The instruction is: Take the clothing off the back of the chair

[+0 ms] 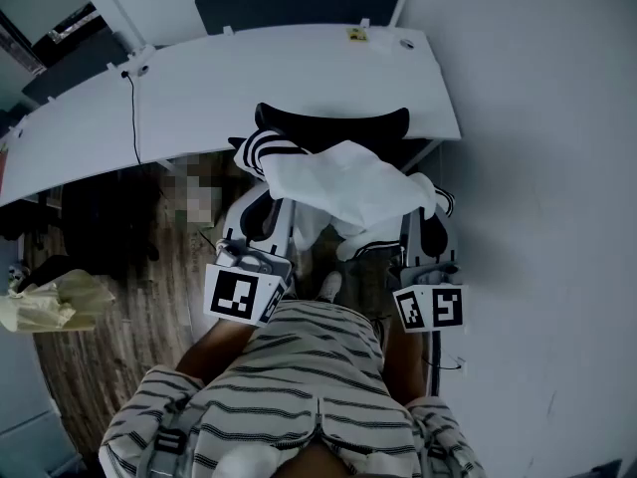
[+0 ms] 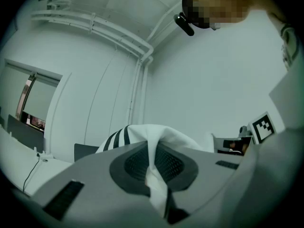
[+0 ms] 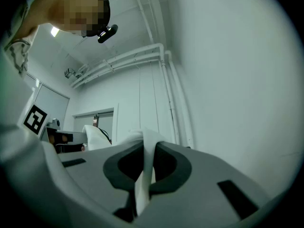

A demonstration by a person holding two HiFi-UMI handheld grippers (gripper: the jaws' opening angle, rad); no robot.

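The only print I can spot is on a small yellow tag (image 1: pixel 356 35) at the far edge of the white surface (image 1: pixel 249 78), and it is too small to read. Each gripper's cube carries black-and-white square patterns, not words.

The clothing (image 1: pixel 348 182) is a white garment with black stripes at the cuffs. It hangs spread between the two grippers, in front of the black chair back (image 1: pixel 333 122) and below the edge of the surface. One striped cuff lies up against the top of the chair back. Whether the cloth rests on the chair I cannot tell.

The left gripper (image 1: pixel 267 229) has its fingers (image 2: pixel 104 184) nearly together, pinching a fold of the white cloth (image 2: pixel 147 137) that rises between the dark pads. The right gripper (image 1: pixel 416 235) does the same: its fingers (image 3: pixel 199 184) are narrow and clamp a thin upright fold of the garment (image 3: pixel 145 151).

The person holding them wears a striped shirt (image 1: pixel 299 386). They stand on a wooden floor (image 1: pixel 109 357), just behind the chair.
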